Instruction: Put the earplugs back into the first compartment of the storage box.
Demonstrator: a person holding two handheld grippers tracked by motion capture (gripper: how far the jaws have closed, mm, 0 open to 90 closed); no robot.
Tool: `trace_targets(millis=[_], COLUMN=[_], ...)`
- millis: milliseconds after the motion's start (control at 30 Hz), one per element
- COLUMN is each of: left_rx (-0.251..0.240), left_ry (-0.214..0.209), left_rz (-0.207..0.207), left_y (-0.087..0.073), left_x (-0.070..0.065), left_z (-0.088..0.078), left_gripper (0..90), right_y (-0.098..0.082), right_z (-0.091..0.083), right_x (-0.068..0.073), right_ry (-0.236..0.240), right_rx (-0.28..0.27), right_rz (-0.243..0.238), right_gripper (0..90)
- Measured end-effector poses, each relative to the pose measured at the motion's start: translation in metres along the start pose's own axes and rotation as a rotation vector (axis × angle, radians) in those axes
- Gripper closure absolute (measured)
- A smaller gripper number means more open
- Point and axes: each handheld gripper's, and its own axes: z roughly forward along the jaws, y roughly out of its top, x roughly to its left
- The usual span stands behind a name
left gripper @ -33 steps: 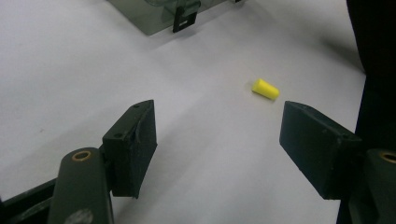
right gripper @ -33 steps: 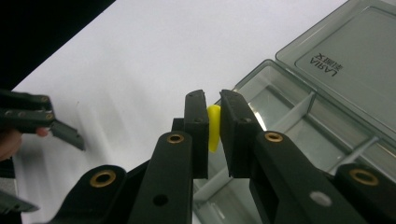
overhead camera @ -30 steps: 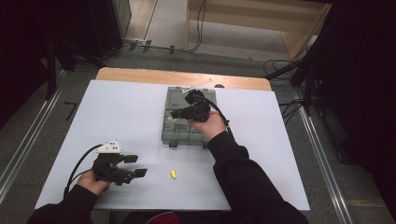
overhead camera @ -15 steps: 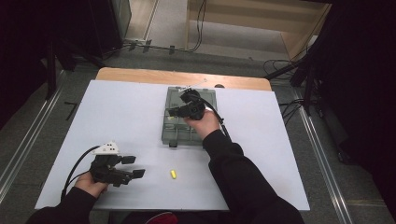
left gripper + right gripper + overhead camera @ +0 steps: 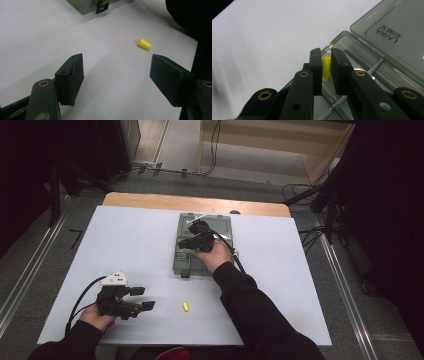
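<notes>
High view, box: clear grey plastic box (image 5: 202, 245) with hard walls, lid open, on the white counter (image 5: 125, 245).
High view, right tongs (image 5: 189, 242): over the box.
High view, left tongs (image 5: 145, 299): well apart from the box, near a loose yellow plug (image 5: 185, 306).
Left gripper view: wide and bare; loose yellow plug (image 5: 144, 44) lying between tongs and box, small cone, probably soft and light.
Right gripper view: right tongs (image 5: 326, 68) narrow, just been opening, second yellow plug (image 5: 326, 68) between pads over a box slot. Best pinched gently at its middle.
</notes>
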Motion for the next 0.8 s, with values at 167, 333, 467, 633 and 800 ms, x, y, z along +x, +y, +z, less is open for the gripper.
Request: trace_targets(millis=[167, 333, 467, 633, 800], left_rx=[0.001, -0.001, -0.004, -0.006, -0.012], left_ry=[0.001, 0.002, 0.001, -0.002, 0.0], left_rz=[0.001, 0.002, 0.003, 0.005, 0.0], left_y=[0.0, 0.0, 0.0, 0.0, 0.0], left_x=[0.0, 0.0, 0.0, 0.0, 0.0], left_z=[0.0, 0.0, -0.001, -0.001, -0.003], left_gripper=[27.4, 27.4, 27.4, 27.4, 27.4], right_y=[-0.001, 0.0, 0.0, 0.0, -0.003], right_z=[0.002, -0.001, -0.004, -0.012, -0.023], right_x=[-0.001, -0.001, 0.0, 0.003, 0.005], right_ry=[-0.005, -0.003, -0.006, 0.013, 0.032], right_rx=[0.003, -0.021, -0.033, -0.044, -0.092], right_rz=[0.001, -0.009, -0.014, -0.043, -0.076], right_gripper=[75.1, 67.9, 65.8, 57.1, 45.0])
